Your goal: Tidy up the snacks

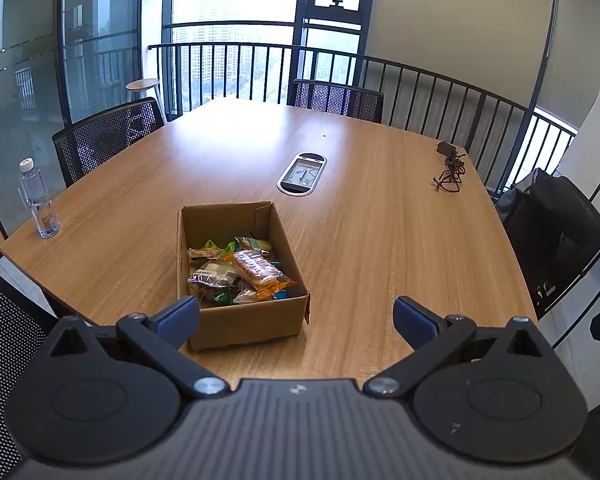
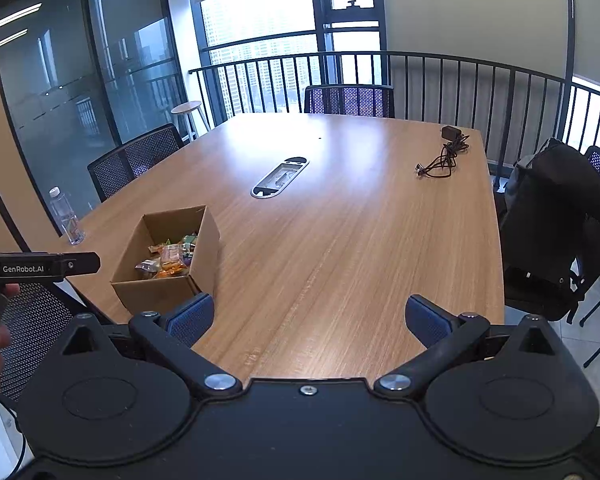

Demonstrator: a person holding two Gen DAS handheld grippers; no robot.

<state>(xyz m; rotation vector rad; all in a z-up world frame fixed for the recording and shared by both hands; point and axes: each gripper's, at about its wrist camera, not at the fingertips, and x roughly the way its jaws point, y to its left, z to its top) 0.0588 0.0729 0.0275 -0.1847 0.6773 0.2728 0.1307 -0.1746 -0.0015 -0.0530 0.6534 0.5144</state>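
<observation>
Both grippers, left gripper (image 1: 296, 316) and right gripper (image 2: 310, 318), are hovering with fingers wide, empty, near the open brown cardboard box (image 1: 244, 324) of mixed wrapped snacks (image 1: 236, 272); likely next: reaching in.

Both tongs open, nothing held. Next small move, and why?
Probably ease the left tongs forward and down over the cardboard box. They hang open just short of its near wall, the orange-wrapped snack lies on top of the pile, and the right tongs sit further right, over bare table.
</observation>
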